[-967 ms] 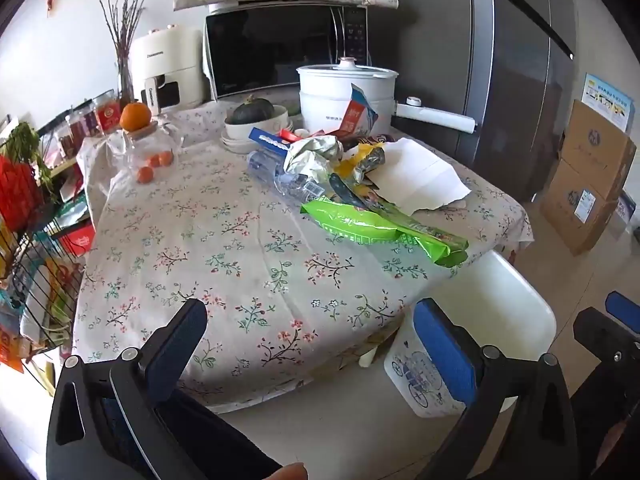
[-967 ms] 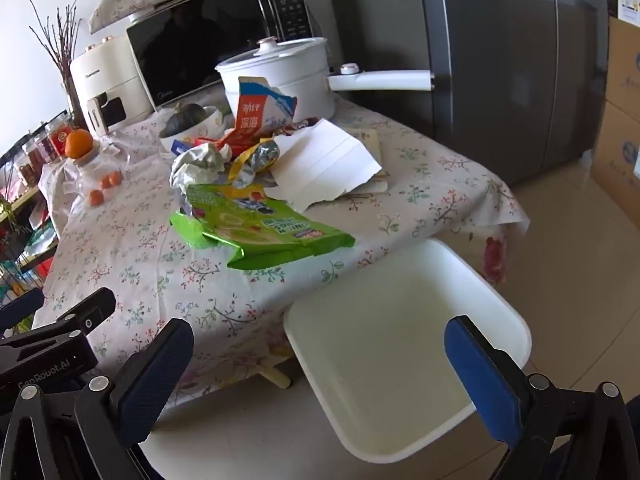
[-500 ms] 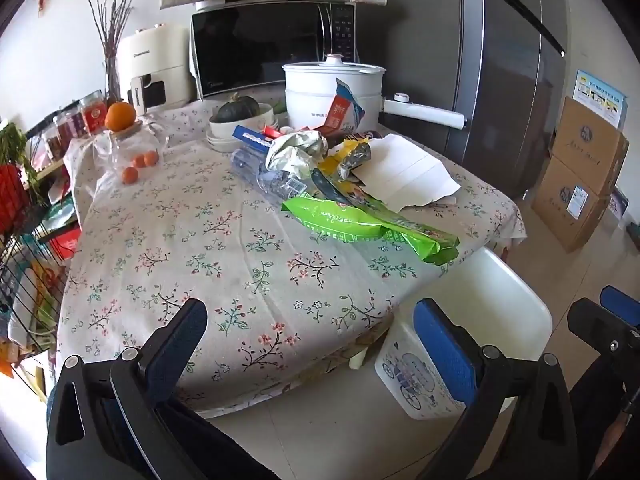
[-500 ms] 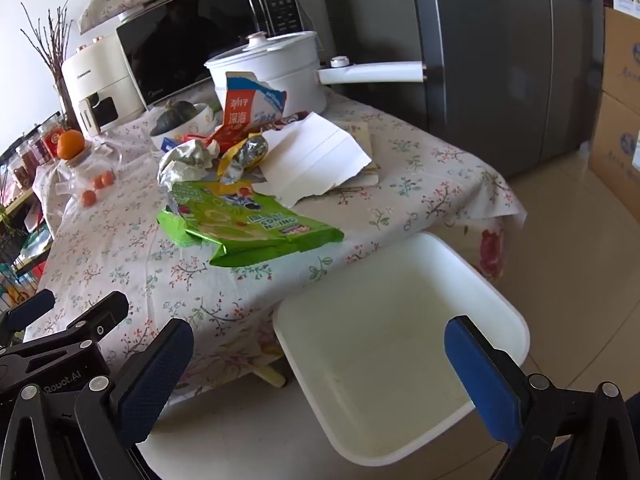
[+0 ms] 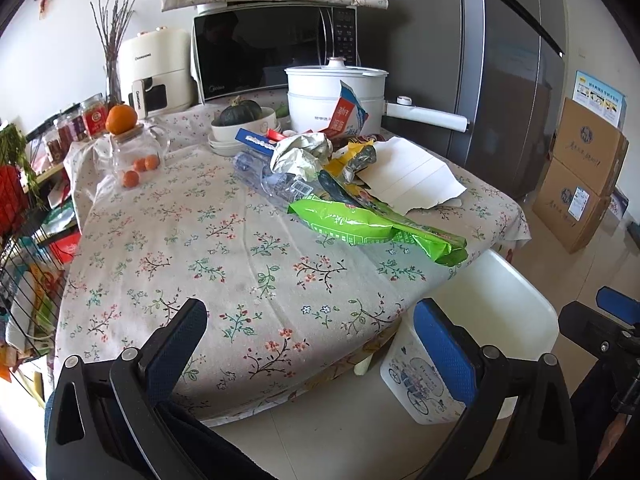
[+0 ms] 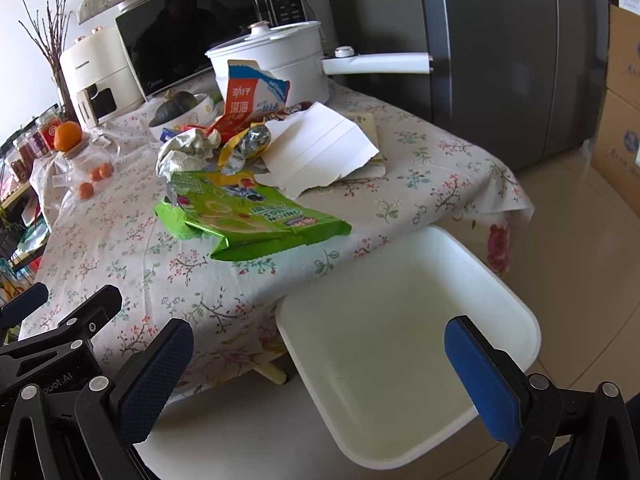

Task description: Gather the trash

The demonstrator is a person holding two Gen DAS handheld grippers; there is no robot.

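Note:
A pile of trash lies on the floral tablecloth: a green snack bag [image 5: 360, 226] [image 6: 248, 216], crumpled foil [image 5: 300, 152] [image 6: 188, 148], a crushed plastic bottle [image 5: 276, 184], a torn white sheet [image 5: 408, 174] [image 6: 320, 152] and a torn red-and-blue carton [image 6: 244, 100]. A white bin [image 5: 500, 320] [image 6: 400, 320] stands on the floor at the table's near right corner. My left gripper [image 5: 310, 320] is open and empty before the table's near edge. My right gripper [image 6: 320, 344] is open and empty above the bin.
At the back stand a microwave [image 5: 276, 52], a white pot with a long handle [image 5: 336, 92], an air fryer [image 5: 156, 72], a bowl with a squash [image 5: 244, 120] and a glass jar with oranges [image 5: 132, 148]. A wire rack [image 5: 24, 240] is at left, cardboard boxes [image 5: 580, 172] at right.
Both grippers have edged closer to the table; the trash pile and the bin look larger. Nothing was grasped.

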